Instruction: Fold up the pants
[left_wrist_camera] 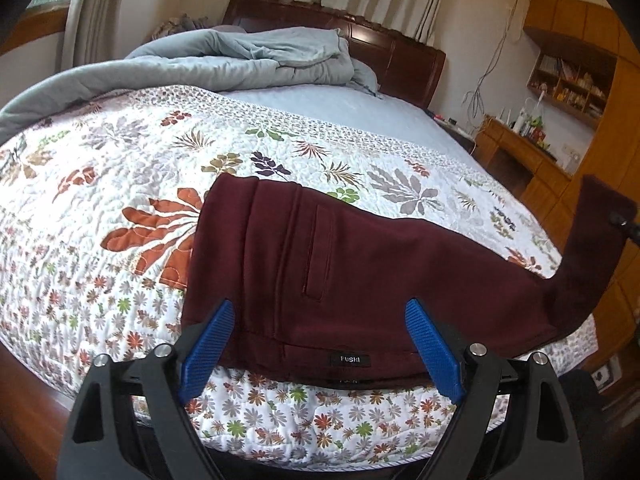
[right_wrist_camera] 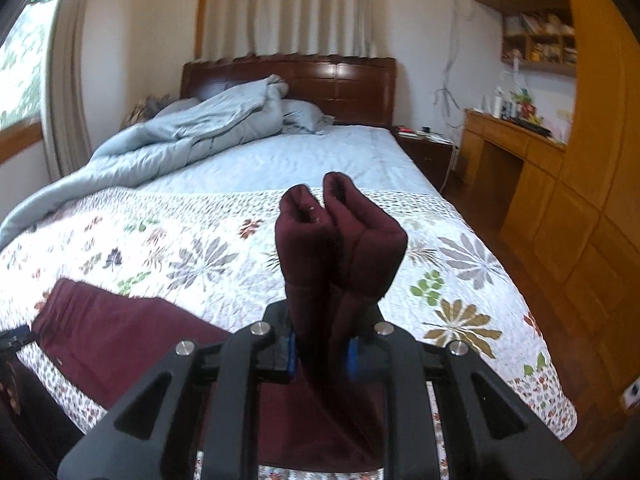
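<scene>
Dark maroon pants (left_wrist_camera: 360, 264) lie across the near end of the bed, waistband toward the left, a small black label at the near edge. My left gripper (left_wrist_camera: 320, 320) hovers open just over that near edge, its blue fingers (left_wrist_camera: 208, 348) wide apart and holding nothing. At the right, the leg ends (left_wrist_camera: 592, 248) rise off the bed, lifted by my right gripper. In the right wrist view, my right gripper (right_wrist_camera: 322, 354) is shut on the two bunched leg cuffs (right_wrist_camera: 340, 240), which stick up between its jaws. The rest of the pants (right_wrist_camera: 120, 340) trails down to the left.
A floral quilt (left_wrist_camera: 120, 200) covers the near half of the bed. A rumpled grey-blue duvet (left_wrist_camera: 240, 56) is piled near the dark wooden headboard (left_wrist_camera: 400, 52). Wooden desk and shelves (right_wrist_camera: 532, 132) stand along the right wall, with wooden floor beside the bed.
</scene>
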A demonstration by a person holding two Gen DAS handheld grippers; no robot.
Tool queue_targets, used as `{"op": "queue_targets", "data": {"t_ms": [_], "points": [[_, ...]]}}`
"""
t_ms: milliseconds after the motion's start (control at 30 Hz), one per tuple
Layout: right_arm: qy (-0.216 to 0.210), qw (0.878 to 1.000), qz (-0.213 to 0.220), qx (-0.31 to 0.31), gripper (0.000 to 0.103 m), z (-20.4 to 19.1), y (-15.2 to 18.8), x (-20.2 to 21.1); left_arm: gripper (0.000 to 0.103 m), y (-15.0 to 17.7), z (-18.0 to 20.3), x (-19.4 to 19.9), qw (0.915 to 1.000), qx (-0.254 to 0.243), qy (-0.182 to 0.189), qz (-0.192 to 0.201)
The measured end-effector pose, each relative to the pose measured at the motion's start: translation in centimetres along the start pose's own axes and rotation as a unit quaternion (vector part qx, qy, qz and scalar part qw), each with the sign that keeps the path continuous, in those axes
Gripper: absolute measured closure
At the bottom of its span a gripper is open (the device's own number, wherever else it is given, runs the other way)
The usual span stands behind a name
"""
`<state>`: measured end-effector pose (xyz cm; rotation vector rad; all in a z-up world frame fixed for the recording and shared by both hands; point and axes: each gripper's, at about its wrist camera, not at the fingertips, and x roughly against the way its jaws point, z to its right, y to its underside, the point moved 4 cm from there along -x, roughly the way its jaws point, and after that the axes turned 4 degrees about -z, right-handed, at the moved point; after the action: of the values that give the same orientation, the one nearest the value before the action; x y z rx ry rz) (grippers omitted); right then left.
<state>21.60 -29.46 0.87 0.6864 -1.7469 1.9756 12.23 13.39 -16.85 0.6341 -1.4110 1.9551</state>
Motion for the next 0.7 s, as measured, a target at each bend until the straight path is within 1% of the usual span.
{"op": "queue_targets", "data": {"t_ms": [200,400,567,700], "points": [[-0.001,0.998,-0.021,0.06,0.087,-5.4,0.6,-2.1,0.015,0.3,-1.1,0.2,0.9992,0.029,0.027,0.003],[0.008,0.99,-0.051,0.129,0.087,-9.9,2.7,-4.5,0.015,0.5,-2.0,0.5,0.9978,0.051,0.041,0.005],[0.011,0.985,-0.067,0.161,0.087,-12.3,3.9,-5.5,0.015,0.6,-2.2,0.7,0.9973,0.054,0.049,0.005],[0.014,0.981,-0.073,0.178,0.087,-13.4,4.6,-5.9,0.015,0.7,-2.3,0.7,0.9968,0.059,0.053,0.003]]}}
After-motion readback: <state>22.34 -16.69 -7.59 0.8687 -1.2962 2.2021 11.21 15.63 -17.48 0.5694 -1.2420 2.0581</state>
